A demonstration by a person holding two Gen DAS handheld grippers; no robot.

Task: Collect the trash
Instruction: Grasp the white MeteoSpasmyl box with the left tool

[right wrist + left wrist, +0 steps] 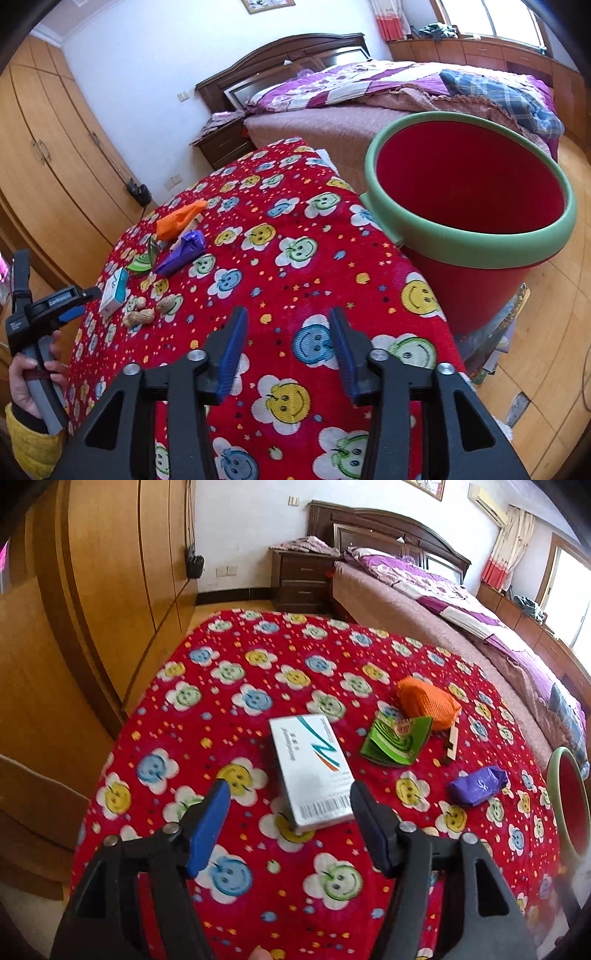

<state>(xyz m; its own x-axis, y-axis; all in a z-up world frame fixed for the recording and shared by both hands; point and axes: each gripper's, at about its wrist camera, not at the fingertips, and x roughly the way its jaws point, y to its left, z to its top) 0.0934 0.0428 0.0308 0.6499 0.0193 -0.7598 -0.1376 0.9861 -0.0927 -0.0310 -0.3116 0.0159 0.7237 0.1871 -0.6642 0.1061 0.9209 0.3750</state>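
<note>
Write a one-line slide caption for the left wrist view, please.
Open left gripper approaches a white box on the red smiley-flower blanket.

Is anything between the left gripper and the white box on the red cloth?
Nothing visible. The left gripper is open, its near end already between the fingers; the white cardboard box lies flat on the red flower-print cloth.

Both the left gripper (pixel 290 794) and the right gripper (pixel 288 317) are matte black plastic frames with triangular cut-outs, silver round pivot pins and ribbed blue pads (pixel 232 354), while the person's hand (pixel 26 384) emerges from a dark cuff under a quilted yellow sleeve (pixel 33 446).
</note>
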